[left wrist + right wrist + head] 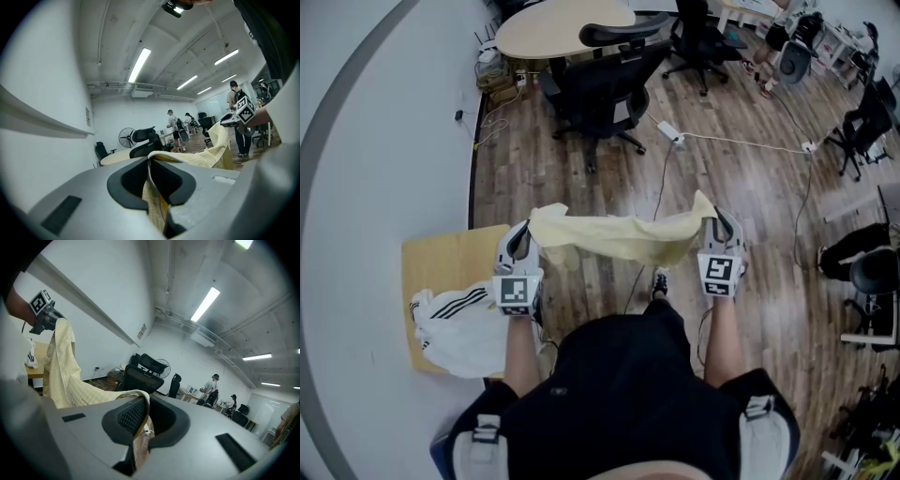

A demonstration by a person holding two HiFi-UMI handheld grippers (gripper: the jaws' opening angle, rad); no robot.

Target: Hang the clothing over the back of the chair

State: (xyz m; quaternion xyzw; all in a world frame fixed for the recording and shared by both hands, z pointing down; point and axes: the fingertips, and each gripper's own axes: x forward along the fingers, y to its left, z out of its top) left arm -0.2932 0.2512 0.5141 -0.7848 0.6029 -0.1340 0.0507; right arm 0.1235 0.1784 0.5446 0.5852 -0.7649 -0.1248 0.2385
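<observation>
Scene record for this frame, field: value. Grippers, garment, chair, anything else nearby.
left gripper: shut on one end of the yellow garment
right gripper: shut on the other end
garment state: stretched between the grippers, clear of the floor
chair: black office chair ahead, nothing over its back
other: white striped garment lying on the wooden table at the left
task: garment not yet hung

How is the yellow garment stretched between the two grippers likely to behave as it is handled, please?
Probably floppy: the yellow garment sags and folds between the left gripper and right gripper. Likely light, since a pinched edge at each gripper carries it. It should drape rather than hold shape.
</observation>
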